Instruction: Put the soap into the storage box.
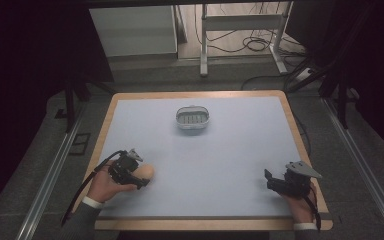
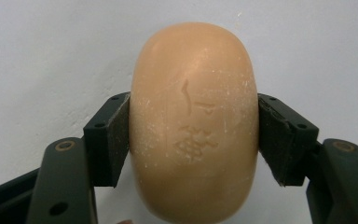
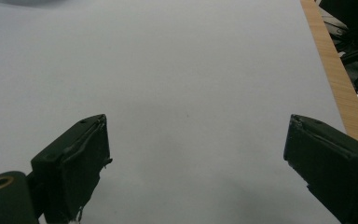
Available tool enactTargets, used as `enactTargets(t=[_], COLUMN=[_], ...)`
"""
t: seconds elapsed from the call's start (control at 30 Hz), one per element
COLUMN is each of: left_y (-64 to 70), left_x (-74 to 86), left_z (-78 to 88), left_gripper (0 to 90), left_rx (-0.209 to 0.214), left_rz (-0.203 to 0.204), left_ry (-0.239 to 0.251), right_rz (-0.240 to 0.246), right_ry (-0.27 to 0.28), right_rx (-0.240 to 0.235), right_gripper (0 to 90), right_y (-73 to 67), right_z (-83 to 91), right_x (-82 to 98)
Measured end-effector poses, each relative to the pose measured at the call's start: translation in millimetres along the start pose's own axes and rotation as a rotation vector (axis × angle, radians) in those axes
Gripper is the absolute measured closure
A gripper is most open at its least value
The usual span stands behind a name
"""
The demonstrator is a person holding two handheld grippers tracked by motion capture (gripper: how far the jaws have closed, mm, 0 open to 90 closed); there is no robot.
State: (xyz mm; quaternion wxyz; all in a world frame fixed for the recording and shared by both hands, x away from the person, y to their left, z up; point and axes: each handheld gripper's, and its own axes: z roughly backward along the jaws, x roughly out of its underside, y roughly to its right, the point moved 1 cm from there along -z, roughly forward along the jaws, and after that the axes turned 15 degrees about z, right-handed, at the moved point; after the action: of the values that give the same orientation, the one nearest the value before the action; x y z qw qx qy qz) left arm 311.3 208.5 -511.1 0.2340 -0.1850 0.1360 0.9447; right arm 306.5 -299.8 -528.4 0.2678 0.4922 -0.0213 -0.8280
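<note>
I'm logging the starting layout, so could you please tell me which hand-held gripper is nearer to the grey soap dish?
Left. The left hand-held gripper, shut on the soap bar, sits near-left of the grey soap dish; the open right hand-held gripper is farther, near-right.

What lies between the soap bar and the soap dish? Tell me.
Nothing: in the high view, bare table surface runs from the soap bar, held in the left gripper, to the soap dish.

A pale blue mat [image 1: 230, 150] covers the wood-edged bench [image 1: 307, 150]; beyond it, a white metal frame [image 1: 240, 22] stands on the floor among loose black cables [image 1: 252, 45]; a white cabinet [image 1: 132, 30] sits left.
</note>
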Motion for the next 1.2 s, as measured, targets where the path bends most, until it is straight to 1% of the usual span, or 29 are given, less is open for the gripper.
enactTargets(t=[0.37,0.67,0.77,0.9,1.03,1.13,1.2], left_y=[-1.6,-0.5,-0.6,-1.4,-1.8,-2.4,-2.9], left_x=[-4.7,-11.8,-13.5,-18.4,-25.9,-29.7,-30.9], left_z=[3.5,9.7,10.5,14.6,22.5,24.4,24.5], left_gripper=[32.7,32.7,32.7,32.7,32.7,32.7,32.7], left_rx=[0.004,0.006,0.013,0.016,0.02,0.016,0.015], left_rz=[0.003,-0.004,-0.005,-0.004,-0.007,-0.008,-0.009], left_ry=[0.012,0.022,0.022,0.026,0.033,0.035,0.034], right_rz=[-0.004,-0.005,-0.007,-0.009,-0.013,-0.004,-0.01], right_ry=[-0.001,0.006,0.009,0.01,0.017,0.018,0.022], right_rx=[0.008,0.012,0.012,0.007,-0.002,-0.004,-0.003], right_gripper=[6.7,6.7,6.7,6.7,6.7,6.7,6.7], right_y=[1.0,1.5,1.6,0.2,-2.3,-3.0,-2.4], right_z=[0.3,1.3,1.5,1.4,0.5,0.7,0.7], right_x=[0.4,0.1,0.0,-0.5,-1.9,-2.5,-2.6])
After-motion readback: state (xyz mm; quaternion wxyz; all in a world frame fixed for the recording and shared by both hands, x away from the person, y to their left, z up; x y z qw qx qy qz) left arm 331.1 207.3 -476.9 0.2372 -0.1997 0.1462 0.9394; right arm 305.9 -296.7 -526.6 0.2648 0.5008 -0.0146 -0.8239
